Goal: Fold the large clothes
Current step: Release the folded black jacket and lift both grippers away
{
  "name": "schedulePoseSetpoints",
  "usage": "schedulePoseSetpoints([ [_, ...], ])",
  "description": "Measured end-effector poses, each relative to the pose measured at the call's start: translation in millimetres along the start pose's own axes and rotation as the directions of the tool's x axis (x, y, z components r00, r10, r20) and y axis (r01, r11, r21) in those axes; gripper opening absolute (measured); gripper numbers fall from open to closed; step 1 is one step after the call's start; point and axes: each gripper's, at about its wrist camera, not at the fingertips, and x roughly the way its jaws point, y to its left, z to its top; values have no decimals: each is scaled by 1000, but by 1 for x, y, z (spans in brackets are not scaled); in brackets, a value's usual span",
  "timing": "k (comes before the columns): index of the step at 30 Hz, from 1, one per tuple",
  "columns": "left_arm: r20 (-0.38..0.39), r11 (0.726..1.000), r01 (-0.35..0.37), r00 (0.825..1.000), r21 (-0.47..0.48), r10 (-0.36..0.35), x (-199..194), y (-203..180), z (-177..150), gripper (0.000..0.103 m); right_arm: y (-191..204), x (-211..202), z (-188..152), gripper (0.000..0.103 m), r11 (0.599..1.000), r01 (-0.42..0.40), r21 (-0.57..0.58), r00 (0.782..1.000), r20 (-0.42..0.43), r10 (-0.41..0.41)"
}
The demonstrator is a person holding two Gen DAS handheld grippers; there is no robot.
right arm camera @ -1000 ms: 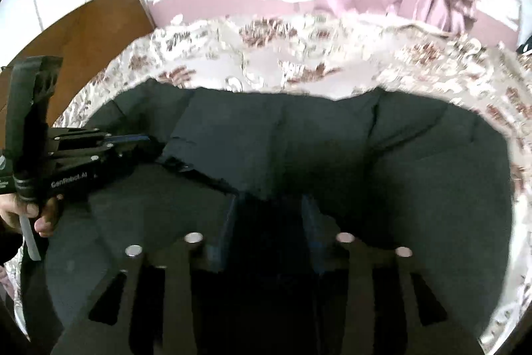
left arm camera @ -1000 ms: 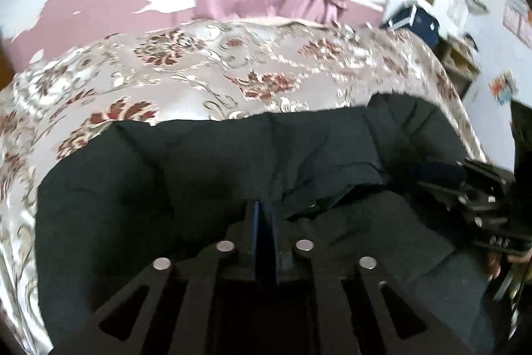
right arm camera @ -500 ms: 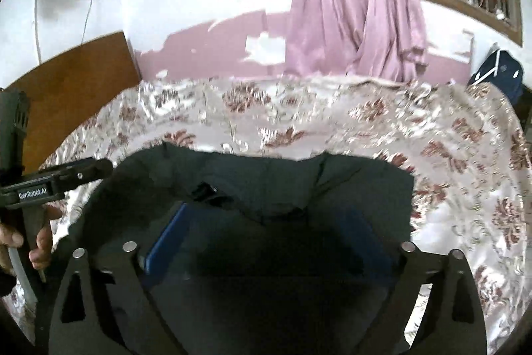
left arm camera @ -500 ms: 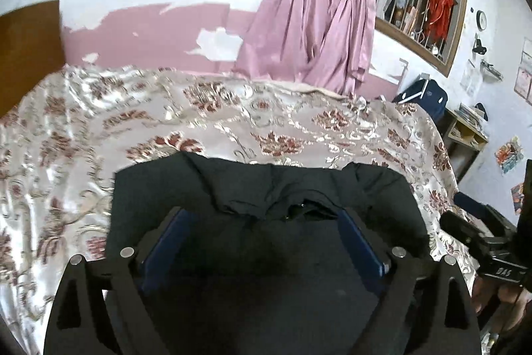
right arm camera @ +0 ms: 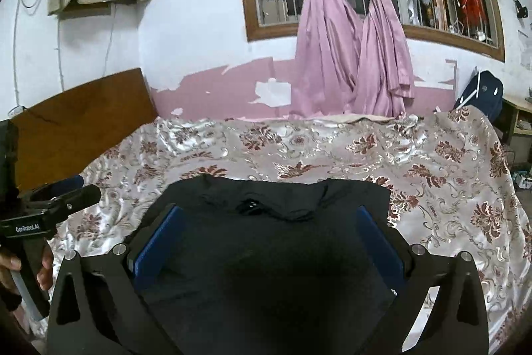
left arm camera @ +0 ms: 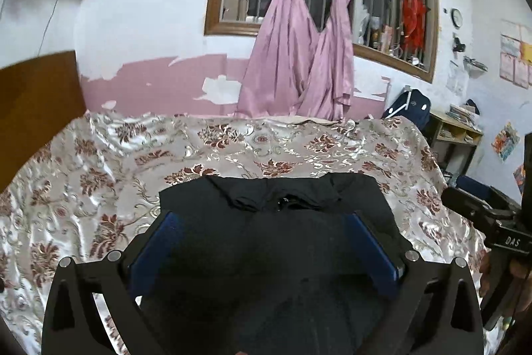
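A: What do I have in the left wrist view?

B: My left gripper (left arm camera: 266, 245) has its blue-padded fingers (left arm camera: 156, 252) spread wide and still opening, pressing on nothing. The folded black cloth garment (left arm camera: 276, 205) lies flat on the bed with the shiny floral bedspread (left arm camera: 99, 162), below and ahead of the fingers, its bunched top edge just past the fingertips. Off to the right of the fingers I see the other black handheld tool, the right gripper (left arm camera: 478, 208), its fingertips hidden from here.

A: And the right wrist view?

B: The same layout. My right gripper's blue pads (right arm camera: 159, 242) stand far apart, jaws opening, with nothing clamped. The black garment fills the gap under them and reaches a little beyond the tips. Left of the fingers a hand (right arm camera: 20, 265) grips the left gripper's handle beside the bedspread's edge. Far ahead of the fingers hang knotted pink satin curtains (right arm camera: 352, 55) over a barred window.
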Motion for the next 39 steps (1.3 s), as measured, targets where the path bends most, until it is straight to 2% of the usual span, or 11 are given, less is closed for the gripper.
schedulePoseSetpoints([
  [9,68,1000,4,998,25,-5,-82,-16,-23,103,37,-71,-21,101,998,-7,-56,999,36,10],
  [15,90,1000,-1,996,10,0,-120,-20,-41,103,51,-109,-38,101,997,-7,-78,999,36,10],
  [33,86,990,-113,991,90,105,-185,-44,-92,103,57,-192,-93,101,997,26,-75,997,69,-21],
  [39,74,989,-126,990,75,121,-198,-39,-117,103,58,-218,-118,101,994,48,-94,996,76,-41],
])
